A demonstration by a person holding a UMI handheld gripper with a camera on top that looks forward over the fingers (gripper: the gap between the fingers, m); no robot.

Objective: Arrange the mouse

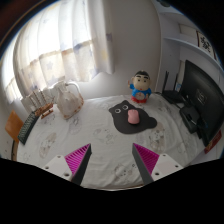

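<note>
One rounded pink mouse (132,117) beyond open gripper (112,160)

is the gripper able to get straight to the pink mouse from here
Probably yes. The gripper is open, and the pink mouse sits on the dark mouse pad beyond the fingers, with only bare white table between them.

A small pink mouse (132,117) lies flat on a dark mat, at twelve o'clock beyond the tongs.

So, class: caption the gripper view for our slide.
Open tongs hover before a pink mouse on a dark cat-shaped mat.
</note>
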